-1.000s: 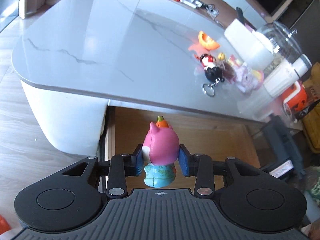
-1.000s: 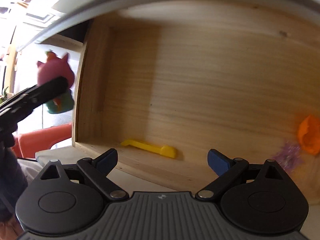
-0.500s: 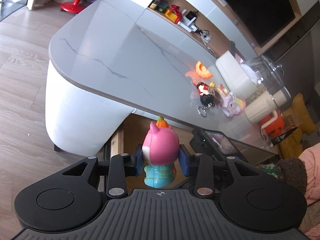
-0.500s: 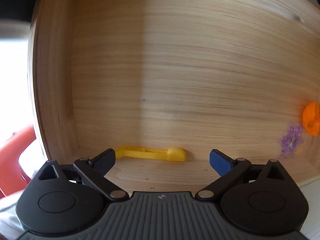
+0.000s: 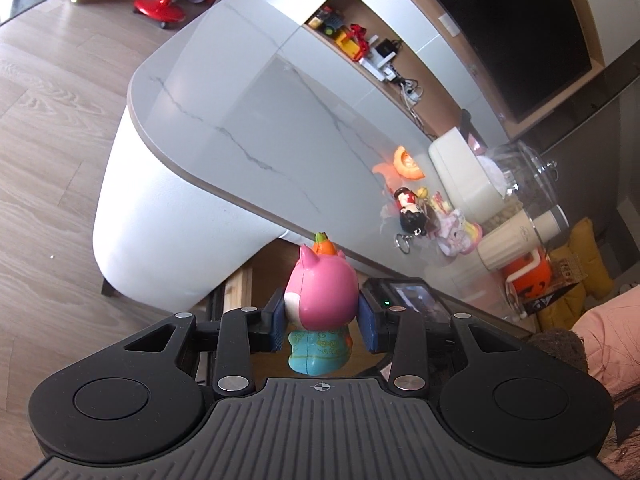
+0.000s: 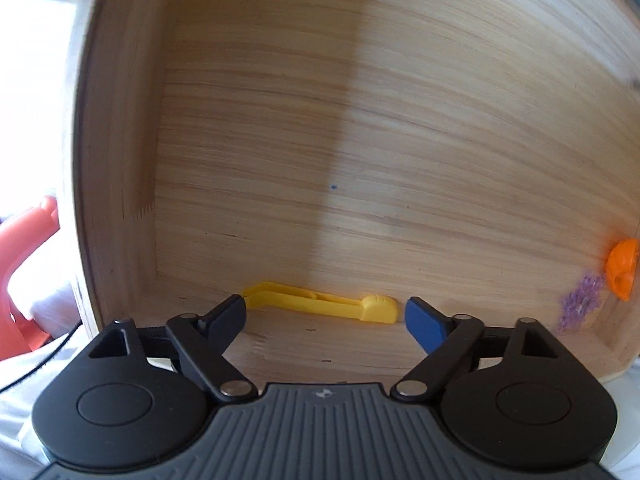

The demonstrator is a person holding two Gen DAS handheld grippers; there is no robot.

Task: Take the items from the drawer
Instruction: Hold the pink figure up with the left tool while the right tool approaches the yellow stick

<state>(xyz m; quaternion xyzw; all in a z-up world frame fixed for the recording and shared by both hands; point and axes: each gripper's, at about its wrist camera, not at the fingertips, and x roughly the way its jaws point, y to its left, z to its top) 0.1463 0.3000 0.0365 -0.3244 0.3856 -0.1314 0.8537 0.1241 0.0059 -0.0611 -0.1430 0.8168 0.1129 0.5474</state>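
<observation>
My left gripper is shut on a pink toy figure with a teal body and an orange top, held in the air above the open wooden drawer, near the marble tabletop. In the right wrist view my right gripper stands open low inside the drawer. A yellow plastic clip lies flat against the drawer's near wall, just beyond and between the fingertips. An orange piece and a small purple flake lie at the drawer's right side.
On the tabletop's right end stand an orange shell, a doll keychain, a pastel toy, a white box, a glass jar and a cream bottle. A person's pink sleeve is at right. A phone-like device lies below.
My left gripper has risen and drawn back with the pink toy, so more of the table and floor shows. My right gripper has dropped closer to the yellow clip.
</observation>
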